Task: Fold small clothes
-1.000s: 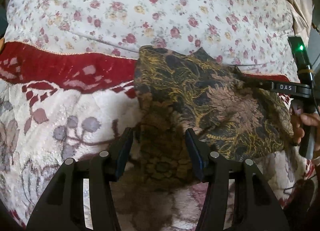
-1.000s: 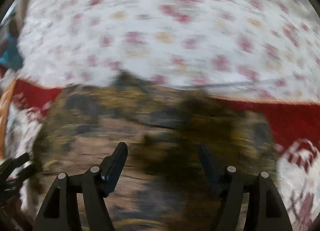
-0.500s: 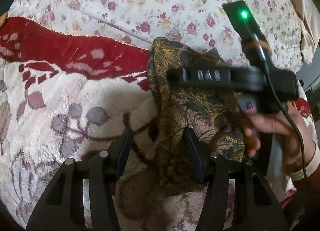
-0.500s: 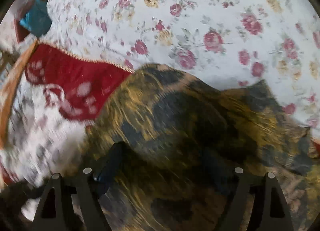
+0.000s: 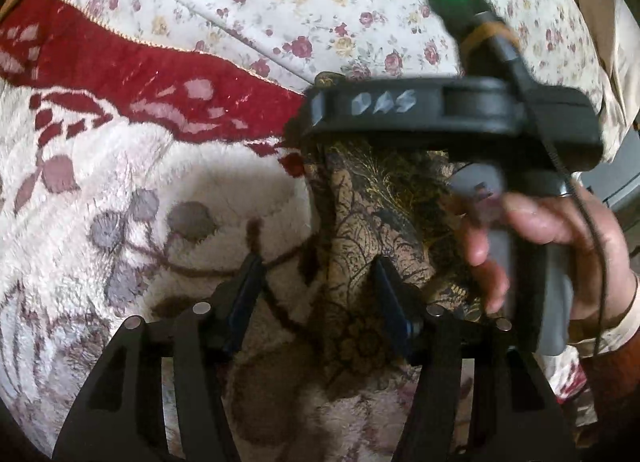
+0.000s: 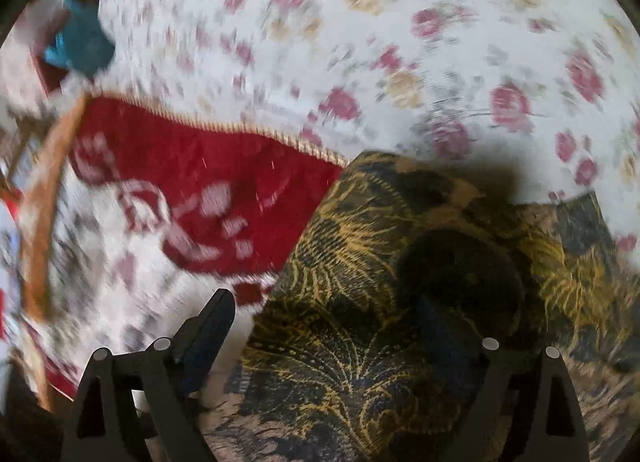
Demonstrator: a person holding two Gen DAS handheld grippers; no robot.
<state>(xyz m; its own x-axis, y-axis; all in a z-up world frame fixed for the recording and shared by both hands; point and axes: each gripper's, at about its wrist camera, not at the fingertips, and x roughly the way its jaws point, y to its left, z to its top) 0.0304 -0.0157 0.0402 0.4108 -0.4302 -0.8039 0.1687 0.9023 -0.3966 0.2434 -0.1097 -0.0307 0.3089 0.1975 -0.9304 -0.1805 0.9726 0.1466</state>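
Swung across from the right, the right hand-held gripper (image 6: pixel 320 326) has carried the dark gold-patterned cloth (image 5: pixel 360 229) over itself; both hand-held grippers' jaws have just been opening, apart now. Folded narrower, the cloth lies on the blanket (image 5: pixel 120 189) between the left hand-held gripper (image 5: pixel 316 286) jaws; further folds probably remain.

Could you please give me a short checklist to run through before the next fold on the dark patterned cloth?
1. Left gripper free of the patterned cloth: ok, jaws open astride its edge, having just widened.
2. Right gripper released: ok, jaws just opened wide over the cloth.
3. Cloth folded over: ok, narrower than before.
4. Fold edges aligned: cannot tell, blurred and hidden.
5. Cloth lying on the blanket: ok.
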